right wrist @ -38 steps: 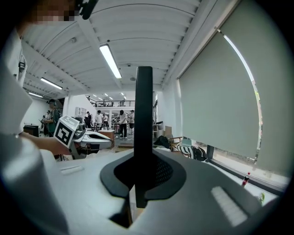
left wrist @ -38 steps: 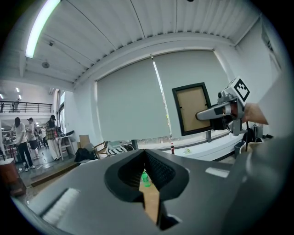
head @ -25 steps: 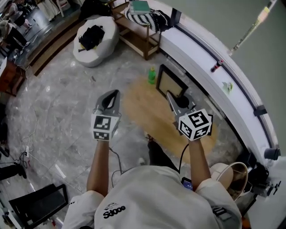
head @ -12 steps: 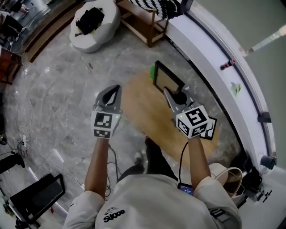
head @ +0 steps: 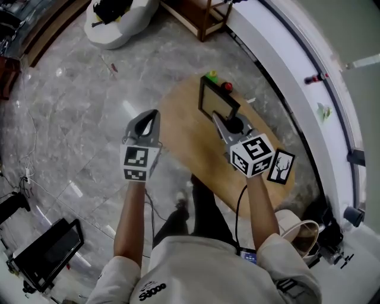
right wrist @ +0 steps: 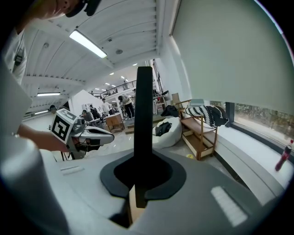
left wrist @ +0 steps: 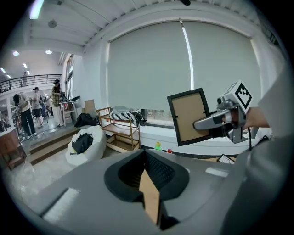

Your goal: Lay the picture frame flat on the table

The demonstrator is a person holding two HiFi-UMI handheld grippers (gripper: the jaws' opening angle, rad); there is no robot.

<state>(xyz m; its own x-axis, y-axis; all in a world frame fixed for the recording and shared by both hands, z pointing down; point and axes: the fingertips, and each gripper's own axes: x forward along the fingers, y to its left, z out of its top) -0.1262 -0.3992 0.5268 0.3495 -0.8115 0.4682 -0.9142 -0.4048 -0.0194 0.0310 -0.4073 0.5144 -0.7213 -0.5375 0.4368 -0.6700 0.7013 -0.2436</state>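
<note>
The black picture frame [head: 217,101] with its tan back stands upright in the air above the oval wooden table [head: 190,148]. My right gripper [head: 218,122] is shut on its lower edge. In the right gripper view that edge rises as a black bar [right wrist: 144,114] out of the closed jaws. The left gripper view shows the frame [left wrist: 189,115] held by the right gripper [left wrist: 204,123]. My left gripper [head: 153,114] hovers at the table's left edge, apart from the frame, shut with nothing in it.
A small green thing [head: 212,75] and a red one [head: 227,86] sit at the table's far end. A card with a tree print [head: 281,166] lies at its right. Beyond are a white beanbag [head: 113,21], a wooden shelf [head: 205,18] and a curved white ledge [head: 285,53].
The frame has come away from the green thing at the table's far end, toward me and over the table, still in the right gripper. The left gripper has barely moved.
</note>
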